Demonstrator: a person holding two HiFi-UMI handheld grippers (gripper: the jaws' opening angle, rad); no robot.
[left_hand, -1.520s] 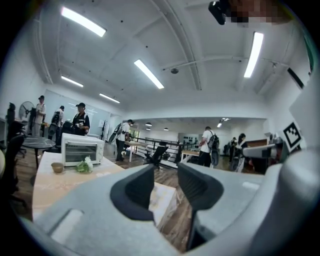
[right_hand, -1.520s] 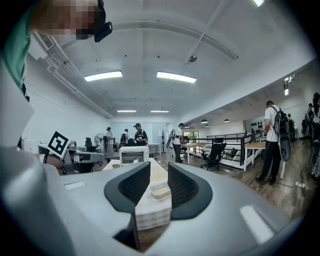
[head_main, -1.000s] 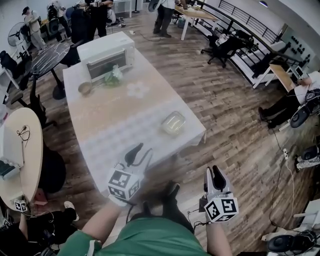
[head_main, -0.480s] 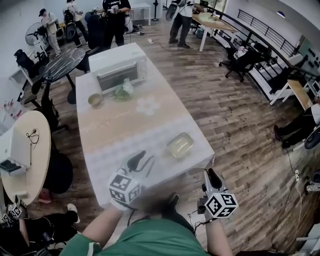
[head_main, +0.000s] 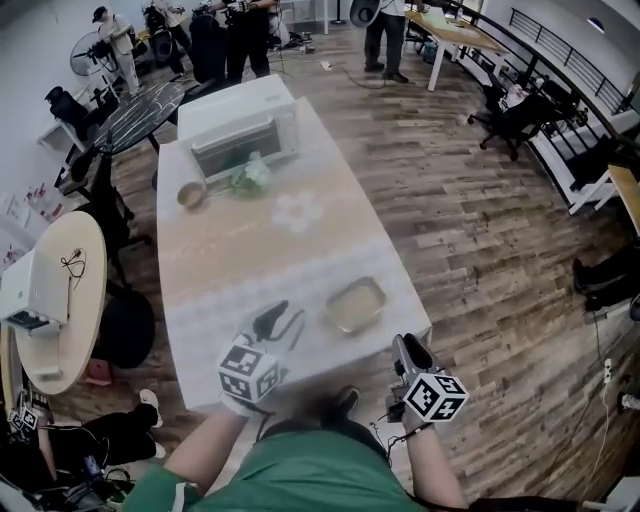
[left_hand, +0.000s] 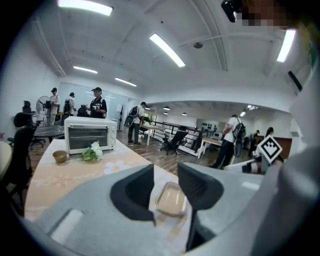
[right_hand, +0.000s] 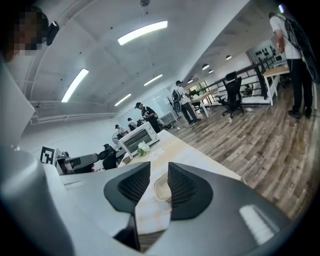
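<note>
Left tongs (head_main: 273, 323) advanced over table (head_main: 240, 255), container (head_main: 355, 305) just beside, oven (head_main: 240, 135) beyond

Container (left_hand: 171, 199) sides hidden behind fingers (left_hand: 134, 192) of left gripper (left_hand: 165, 168); contents unclear, perhaps empty. Bowl (head_main: 191, 194) interior too small to tell.

A long table (head_main: 215, 270) under a pale cloth stretches away ahead of the left gripper (head_main: 277, 320). The right gripper (head_main: 404, 349) hangs over a brown wood-plank floor (head_main: 470, 230) that runs off ahead of it and to its right. Well to the left of the left gripper stands a round pale table (head_main: 62, 290). Farther ahead on that side are a dark round table (head_main: 140, 108) and a standing fan (head_main: 84, 55). Far ahead and to the right of the right gripper, black office chairs (head_main: 515, 110) stand by a black railing (head_main: 560, 55). Overhead, long strip lights (left_hand: 167, 50) glow on a white ceiling (left_hand: 125, 55), above a white wall (left_hand: 30, 75).
</note>
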